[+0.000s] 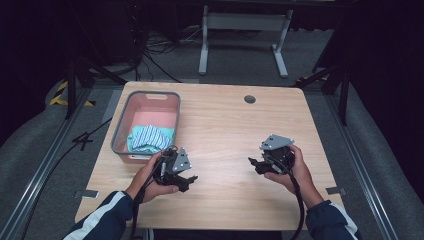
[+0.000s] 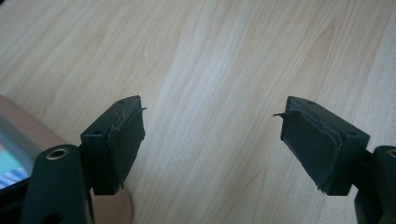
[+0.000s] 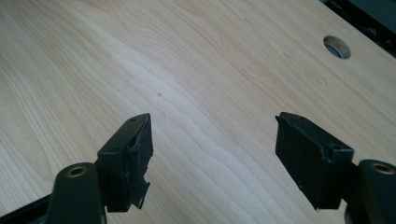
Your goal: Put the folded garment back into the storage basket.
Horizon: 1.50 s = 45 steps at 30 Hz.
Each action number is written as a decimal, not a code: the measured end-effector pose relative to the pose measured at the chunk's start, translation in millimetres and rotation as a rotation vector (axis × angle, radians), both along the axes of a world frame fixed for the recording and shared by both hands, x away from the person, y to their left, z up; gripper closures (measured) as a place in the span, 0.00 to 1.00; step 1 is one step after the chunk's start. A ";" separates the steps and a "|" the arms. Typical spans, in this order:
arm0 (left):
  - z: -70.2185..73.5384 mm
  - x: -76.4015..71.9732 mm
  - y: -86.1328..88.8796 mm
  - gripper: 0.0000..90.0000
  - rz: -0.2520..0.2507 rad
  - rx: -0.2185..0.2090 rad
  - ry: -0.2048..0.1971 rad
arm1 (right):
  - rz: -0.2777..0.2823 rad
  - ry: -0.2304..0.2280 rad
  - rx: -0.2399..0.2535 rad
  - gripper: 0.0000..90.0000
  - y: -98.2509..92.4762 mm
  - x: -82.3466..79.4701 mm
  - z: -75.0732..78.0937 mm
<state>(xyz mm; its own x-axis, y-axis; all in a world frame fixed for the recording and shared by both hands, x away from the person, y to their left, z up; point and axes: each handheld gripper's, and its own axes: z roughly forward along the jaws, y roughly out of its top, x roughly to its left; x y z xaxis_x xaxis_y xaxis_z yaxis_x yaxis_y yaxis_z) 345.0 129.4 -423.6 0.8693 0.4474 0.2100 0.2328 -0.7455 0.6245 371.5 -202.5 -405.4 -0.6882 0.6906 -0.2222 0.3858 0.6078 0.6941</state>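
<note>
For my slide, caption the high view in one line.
Person holding left gripper and right gripper open over a wooden table, striped cloth in a pink basket.

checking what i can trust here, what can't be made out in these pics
- Striped cloth in the pink basket, high view: bunched and small, so what garment it is and anything beneath it stay hidden.
- Basket in the left gripper view: cut off by the left edge and the gripper's own fingers.
- Table hole, right gripper view: its inside is too dark to tell.
- Left gripper fingers, high view: too small; spread unclear there.
</note>
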 end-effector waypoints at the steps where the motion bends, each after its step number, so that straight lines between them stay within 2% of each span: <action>1: -3.6 -0.4 -1.0 0.24 -0.003 0.006 0.002 | 0.000 0.002 -0.002 0.31 -2.8 -0.8 -2.1; 2: -8.1 -0.5 -1.6 0.23 -0.010 0.012 0.008 | -0.012 0.007 -0.002 0.31 -10.3 -3.6 -7.5; 4: -13.1 -0.7 -1.6 0.23 -0.007 -0.008 0.025 | -0.021 0.014 0.002 0.31 -18.4 -6.2 -12.7; 13: -24.2 0.1 -1.6 0.22 -0.024 -0.024 0.064 | -0.067 0.029 0.024 0.31 -52.1 -19.9 -33.3; 16: -30.7 0.4 0.6 0.22 -0.023 -0.028 0.077 | -0.091 0.037 0.037 0.30 -72.7 -28.0 -45.9; 19: -35.2 0.2 2.1 0.22 -0.025 -0.033 0.092 | -0.116 0.056 0.077 0.29 -91.2 -34.9 -57.0; 21: -40.2 -0.4 3.2 0.22 -0.021 -0.031 0.105 | -0.119 0.066 0.093 0.29 -95.8 -36.9 -59.9; 22: -44.7 -1.3 4.9 0.21 -0.015 -0.035 0.116 | -0.132 0.083 0.129 0.29 -104.9 -38.9 -65.7; 23: -47.6 -2.8 5.5 0.21 -0.003 -0.035 0.129 | -0.137 0.089 0.144 0.28 -107.7 -39.5 -67.6; 24: -49.4 -4.0 6.9 0.20 0.006 -0.053 0.129 | -0.144 0.093 0.155 0.28 -111.2 -39.9 -70.1; 26: -52.4 -5.8 9.3 0.19 0.046 -0.097 0.156 | -0.173 0.099 0.171 0.28 -115.3 -40.3 -73.8; 28: -53.5 -5.9 11.3 0.19 0.053 -0.111 0.168 | -0.184 0.101 0.163 0.25 -118.5 -41.6 -77.6; 29: -54.9 -5.6 12.6 0.19 0.051 -0.129 0.185 | -0.187 0.100 0.175 0.25 -120.0 -42.2 -78.6; 31: -59.1 -7.4 15.9 0.18 0.038 -0.165 0.168 | -0.196 0.112 0.207 0.24 -123.5 -42.2 -80.9; 45: -59.6 -7.1 15.7 0.16 0.035 -0.166 0.169 | -0.210 0.113 0.212 0.24 -123.3 -43.7 -80.9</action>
